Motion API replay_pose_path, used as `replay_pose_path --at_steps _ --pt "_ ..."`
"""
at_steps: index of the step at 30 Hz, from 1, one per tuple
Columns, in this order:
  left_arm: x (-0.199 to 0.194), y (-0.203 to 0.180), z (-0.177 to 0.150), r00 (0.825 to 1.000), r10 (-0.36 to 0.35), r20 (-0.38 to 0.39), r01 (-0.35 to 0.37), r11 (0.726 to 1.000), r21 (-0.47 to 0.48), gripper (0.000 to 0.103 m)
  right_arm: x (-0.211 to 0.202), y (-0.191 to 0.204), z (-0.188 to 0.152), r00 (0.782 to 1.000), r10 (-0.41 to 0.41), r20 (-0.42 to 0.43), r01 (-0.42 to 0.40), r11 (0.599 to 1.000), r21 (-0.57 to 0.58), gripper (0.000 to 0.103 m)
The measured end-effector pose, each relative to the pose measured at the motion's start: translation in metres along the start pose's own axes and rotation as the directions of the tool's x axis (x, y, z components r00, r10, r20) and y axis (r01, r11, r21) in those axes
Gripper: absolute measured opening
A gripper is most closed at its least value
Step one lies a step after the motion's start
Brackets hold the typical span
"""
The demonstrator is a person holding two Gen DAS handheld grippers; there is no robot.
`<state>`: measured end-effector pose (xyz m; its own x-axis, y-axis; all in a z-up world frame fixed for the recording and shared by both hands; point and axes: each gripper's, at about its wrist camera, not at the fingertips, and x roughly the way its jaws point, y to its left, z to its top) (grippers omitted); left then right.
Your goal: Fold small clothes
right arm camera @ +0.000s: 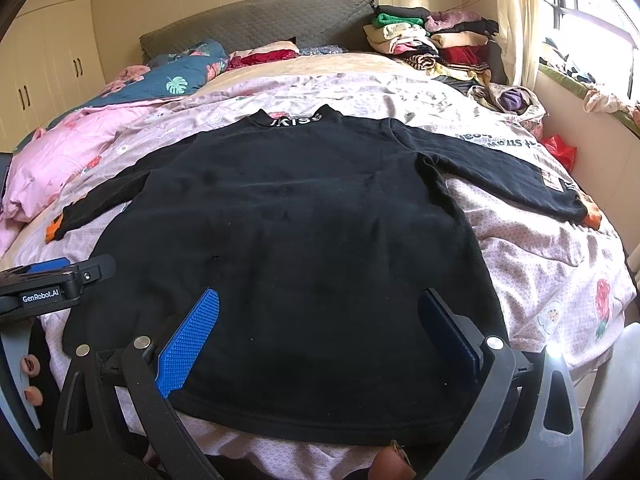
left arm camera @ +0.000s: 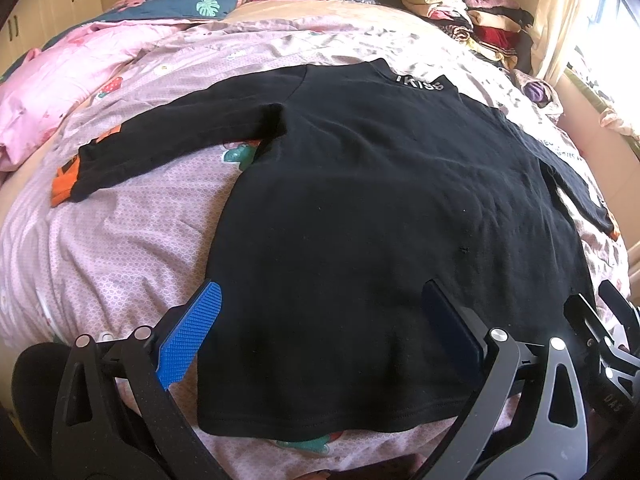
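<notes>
You are holding the left gripper [left arm camera: 320,328] and right gripper [right arm camera: 320,332] wide apart, empty, over the hem of the black top [left arm camera: 380,208], which is lying flat, sleeves spread, on the pink bedsheet [left arm camera: 120,248]. Its collar is reading "KISS". Only the right view is showing "GenRobot.AI".

Your shirt [right arm camera: 288,248] lies flat on the bed [right arm camera: 540,264], collar toward headboard [right arm camera: 260,20]. Clothes pile [right arm camera: 440,44] sits behind it, right; pillow [right arm camera: 52,160] left.

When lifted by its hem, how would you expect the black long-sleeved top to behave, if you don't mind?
The black long-sleeved top lies limp, so it probably droops. Its spread sleeves likely trail. The knit looks grippy rather than slippery.
</notes>
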<state>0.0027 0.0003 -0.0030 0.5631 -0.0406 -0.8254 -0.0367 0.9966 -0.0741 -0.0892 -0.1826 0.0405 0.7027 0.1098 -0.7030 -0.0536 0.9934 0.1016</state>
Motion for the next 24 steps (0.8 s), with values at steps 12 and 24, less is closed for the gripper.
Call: replay_pose_path --at_steps 12,24 --pt "0.0003 -0.0001 0.0007 1.000 -0.002 -0.002 0.002 1.000 -0.001 0.094 -0.0016 0.0029 0.0019 1.000 0.001 0.005 -0.001 1.000 -0.008 0.099" --pt "0.0017 -0.0028 0.0037 1.000 -0.003 0.002 0.003 1.000 0.012 0.094 -0.0005 0.0053 0.0029 1.000 0.005 0.006 -0.005 1.000 -0.010 0.099"
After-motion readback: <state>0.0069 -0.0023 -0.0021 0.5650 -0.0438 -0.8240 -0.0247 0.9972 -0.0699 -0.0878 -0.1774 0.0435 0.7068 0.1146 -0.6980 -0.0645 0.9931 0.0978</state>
